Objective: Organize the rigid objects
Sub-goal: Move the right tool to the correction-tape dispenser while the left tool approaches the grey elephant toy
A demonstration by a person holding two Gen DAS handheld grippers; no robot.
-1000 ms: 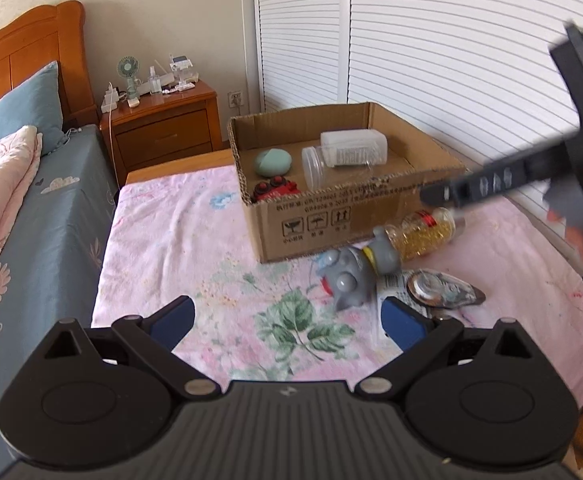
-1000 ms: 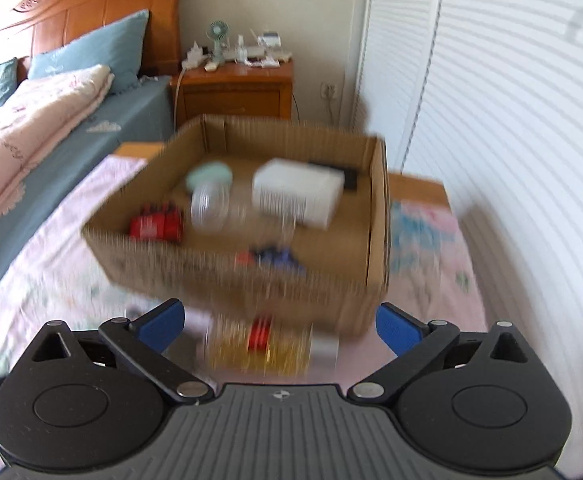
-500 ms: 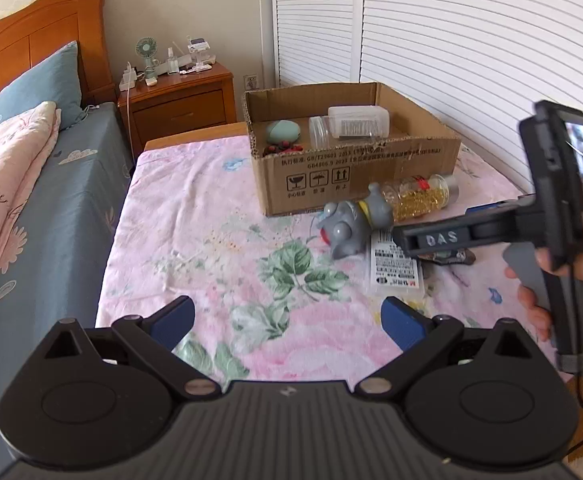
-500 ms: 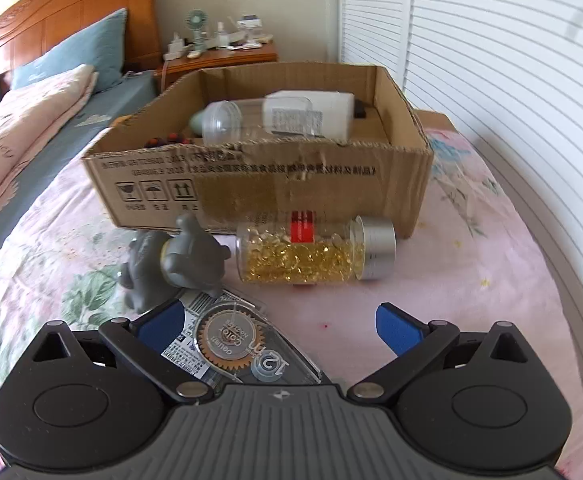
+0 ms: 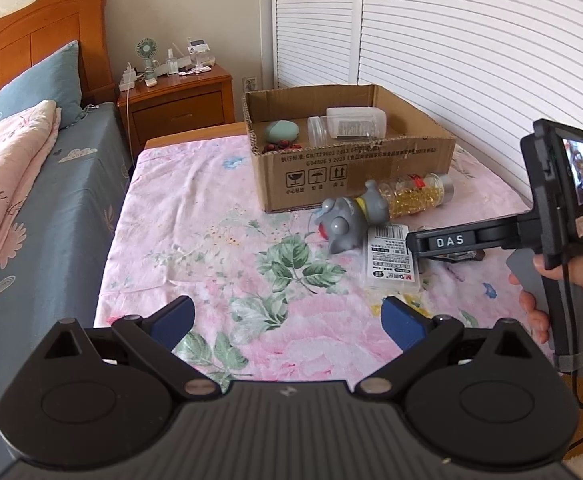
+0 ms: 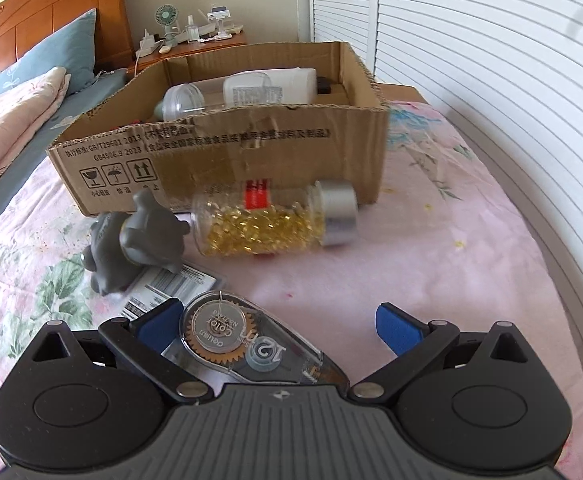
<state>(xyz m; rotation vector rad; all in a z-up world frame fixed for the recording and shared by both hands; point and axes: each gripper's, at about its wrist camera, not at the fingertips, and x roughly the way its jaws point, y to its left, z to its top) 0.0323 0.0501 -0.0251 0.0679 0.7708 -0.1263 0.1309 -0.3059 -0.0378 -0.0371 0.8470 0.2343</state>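
Cardboard box (image 6: pixel 227 152) on the desk is already holding several items. Capsule bottle (image 6: pixel 271 220), grey toy (image 6: pixel 139 240), tape dispenser (image 6: pixel 247 340) are waiting outside. Right gripper (image 6: pixel 277 320) fingers are straddling the dispenser, wide; left gripper (image 5: pixel 287 316) is hovering wide, empty.

A home bedroom: wooden headboard (image 5: pixel 31 36), blue pillow (image 5: pixel 31 84), cluttered nightstand (image 5: pixel 177 98), louvered closet doors (image 5: pixel 471 40).

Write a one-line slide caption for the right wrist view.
Open right tool poised over a correction tape dispenser, with capsule bottle and grey toy lying before the cardboard box.
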